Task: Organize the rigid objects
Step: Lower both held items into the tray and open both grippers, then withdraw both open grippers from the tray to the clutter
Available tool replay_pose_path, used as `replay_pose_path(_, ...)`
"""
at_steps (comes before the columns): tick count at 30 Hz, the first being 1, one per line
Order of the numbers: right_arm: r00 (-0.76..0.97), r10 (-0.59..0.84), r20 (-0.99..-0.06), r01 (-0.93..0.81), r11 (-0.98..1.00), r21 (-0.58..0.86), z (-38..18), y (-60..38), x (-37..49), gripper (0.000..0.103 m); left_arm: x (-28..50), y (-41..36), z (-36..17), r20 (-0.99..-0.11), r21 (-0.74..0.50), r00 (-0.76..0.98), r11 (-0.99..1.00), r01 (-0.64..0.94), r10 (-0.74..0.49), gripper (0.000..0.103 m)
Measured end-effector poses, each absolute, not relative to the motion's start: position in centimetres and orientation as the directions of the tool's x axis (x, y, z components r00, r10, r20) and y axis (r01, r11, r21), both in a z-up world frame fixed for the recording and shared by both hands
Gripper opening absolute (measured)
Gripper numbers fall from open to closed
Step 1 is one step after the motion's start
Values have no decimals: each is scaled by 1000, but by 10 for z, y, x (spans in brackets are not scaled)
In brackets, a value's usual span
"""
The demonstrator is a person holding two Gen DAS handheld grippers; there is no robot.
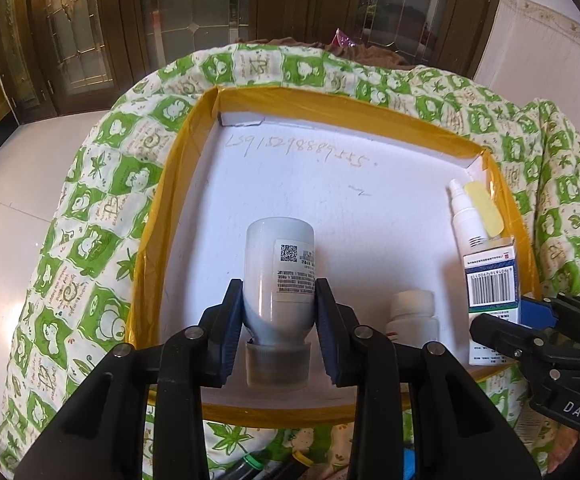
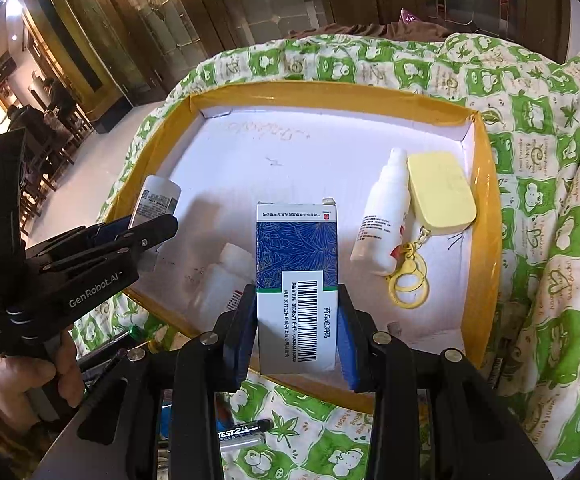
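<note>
My left gripper is shut on a white bottle held cap-down, its translucent cap near the white floor of a yellow-rimmed tray. In the right wrist view this bottle shows at the tray's left, behind the left gripper. My right gripper is shut on a blue and white medicine box with a barcode, held over the tray's near edge. From the left wrist view the box and the right gripper appear at the right.
Lying in the tray are a small white jar, a white spray bottle and a pale yellow case with a keyring. The tray rests on a green and white patterned cloth. A pen lies on the cloth below.
</note>
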State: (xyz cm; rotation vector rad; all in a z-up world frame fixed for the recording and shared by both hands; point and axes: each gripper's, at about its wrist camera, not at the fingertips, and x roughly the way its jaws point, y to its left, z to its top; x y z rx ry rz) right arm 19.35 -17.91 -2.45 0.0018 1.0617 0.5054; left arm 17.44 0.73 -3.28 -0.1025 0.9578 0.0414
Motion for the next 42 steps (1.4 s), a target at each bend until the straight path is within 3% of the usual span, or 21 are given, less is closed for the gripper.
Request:
replay_pose_path(6, 363, 377, -852, -395, 891, 225, -35, -174, 195, 33, 174, 4, -44, -825, -1, 564, 997, -71, 39, 32)
replay_pose_path(23, 353, 356, -865, -366, 904, 223, -47, -178, 203, 32, 177, 1, -47, -835, 22, 548, 998, -65, 54, 32)
replay_pose_path(25, 360, 358, -862, -363, 904, 225, -45, -177, 203, 33, 176, 0, -46, -839, 27, 541, 998, -63, 57, 36)
replay_pose_path(27, 366, 365, -856, -364, 903, 229, -43, -179, 201, 33, 173, 0, -45, -838, 25, 542, 998, -65, 57, 55)
replay_pose_path(28, 370, 372, -851, -367, 900, 234, -42, -181, 199, 33, 171, 1, -41, -832, 13, 553, 998, -67, 48, 56)
replay_pose_path(30, 382, 384, -841, -371, 897, 241, -39, -182, 195, 39, 166, 3, -35, -824, -1, 565, 998, -71, 39, 57)
replay_pose_path(32, 396, 406, -824, -374, 891, 259, -35, -186, 190, 51, 158, 6, -23, -816, -28, 578, 997, -72, 19, 57)
replay_pose_path(34, 407, 417, -813, -370, 889, 271, -32, -189, 185, 56, 147, 10, -12, -802, -42, 598, 997, -66, 6, 58)
replay_pose_path(37, 426, 431, -795, -351, 889, 293, -26, -196, 175, 63, 120, 21, 4, -777, -49, 630, 996, -75, 9, 68)
replay_pose_path(42, 438, 454, -775, -325, 885, 335, -18, -205, 153, 79, 84, 49, 16, -768, -84, 640, 988, -131, 19, 69)
